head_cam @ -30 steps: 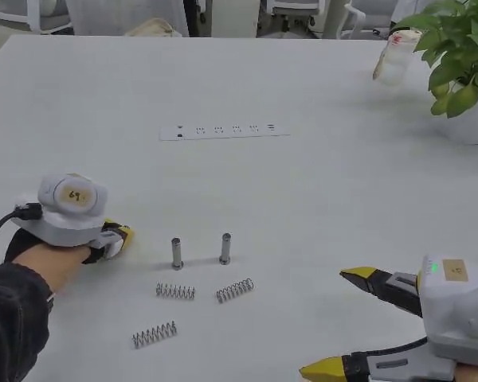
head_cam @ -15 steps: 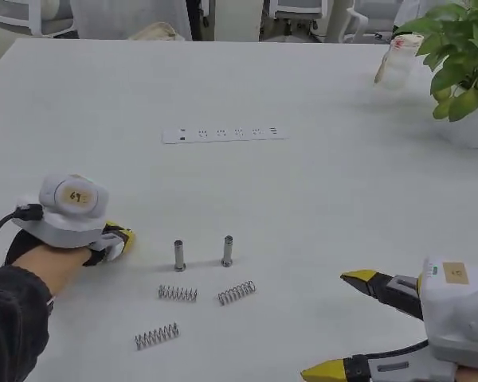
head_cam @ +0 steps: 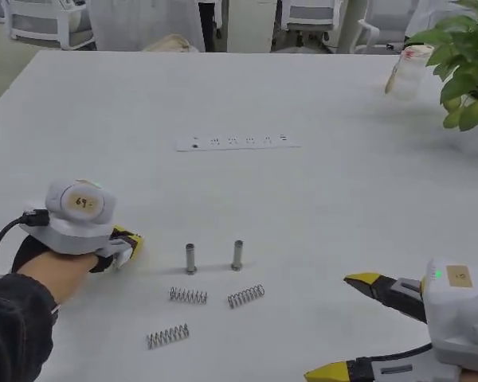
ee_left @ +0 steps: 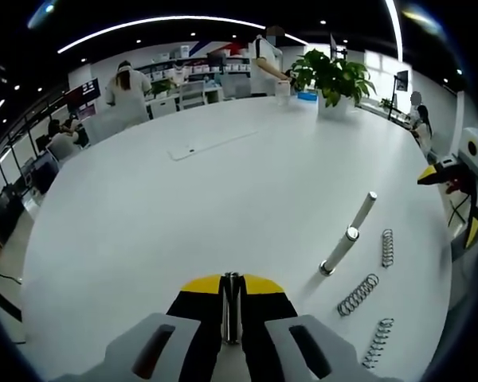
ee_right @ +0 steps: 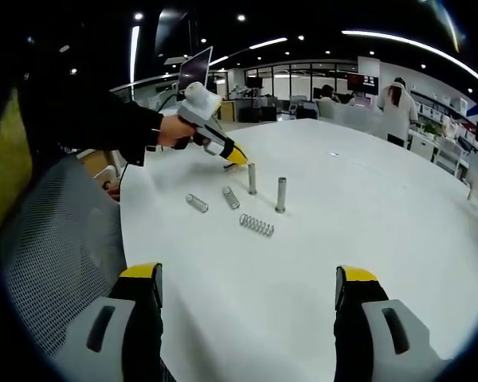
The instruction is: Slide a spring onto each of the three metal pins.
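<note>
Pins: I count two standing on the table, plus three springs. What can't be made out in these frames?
- Left hand-held gripper: in the left gripper view its jaws are nearly shut around a thin metallic sliver, too narrow to identify. In the head view the tips are too small to tell.
- Right hand-held gripper: the lower jaw is cut off by the head view's bottom edge.
- Springs: too small to show coil ends.

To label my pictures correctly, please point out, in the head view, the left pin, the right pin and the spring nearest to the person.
left pin (head_cam: 190,259): head view, middle of its shaft.
right pin (head_cam: 237,255): head view, middle of its shaft.
nearest spring (head_cam: 168,336): head view, middle coils.
</note>
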A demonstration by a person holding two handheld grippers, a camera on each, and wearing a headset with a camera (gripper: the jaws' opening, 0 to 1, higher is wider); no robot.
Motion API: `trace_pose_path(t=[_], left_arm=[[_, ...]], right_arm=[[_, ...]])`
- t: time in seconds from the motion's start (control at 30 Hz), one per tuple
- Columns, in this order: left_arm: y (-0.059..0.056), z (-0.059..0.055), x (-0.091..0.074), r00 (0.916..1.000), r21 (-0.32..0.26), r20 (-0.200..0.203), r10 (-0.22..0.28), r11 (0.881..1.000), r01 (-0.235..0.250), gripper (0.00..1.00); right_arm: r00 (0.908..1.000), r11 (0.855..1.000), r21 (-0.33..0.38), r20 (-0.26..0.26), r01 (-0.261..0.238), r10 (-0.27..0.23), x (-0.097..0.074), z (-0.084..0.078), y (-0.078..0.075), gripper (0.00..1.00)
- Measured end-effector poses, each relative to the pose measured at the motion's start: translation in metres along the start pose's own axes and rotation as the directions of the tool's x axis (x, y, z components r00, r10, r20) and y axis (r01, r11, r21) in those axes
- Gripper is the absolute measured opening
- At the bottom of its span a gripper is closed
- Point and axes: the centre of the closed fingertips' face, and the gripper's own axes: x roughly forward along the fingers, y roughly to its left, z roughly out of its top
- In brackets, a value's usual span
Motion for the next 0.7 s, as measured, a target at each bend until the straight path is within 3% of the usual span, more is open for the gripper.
trace_pose_path(t=[0.23,0.7], left_arm=[[0.001,0.005,-0.012,0.9997,-0.007,0.024,0.002,1.000,-0.002,0.00],[-0.003,0.001,-0.031,0.9987,-0.032,0.051,0.002,0.999,-0.001,0.00]], right_arm=[[1.0000,1.000,-0.015,0.004,-0.006,0.006,0.000,0.004,0.002,0.89],[0.9997,0.999,-0.046,0.009,-0.023,0.024,0.002,0.011,0.008,0.89]])
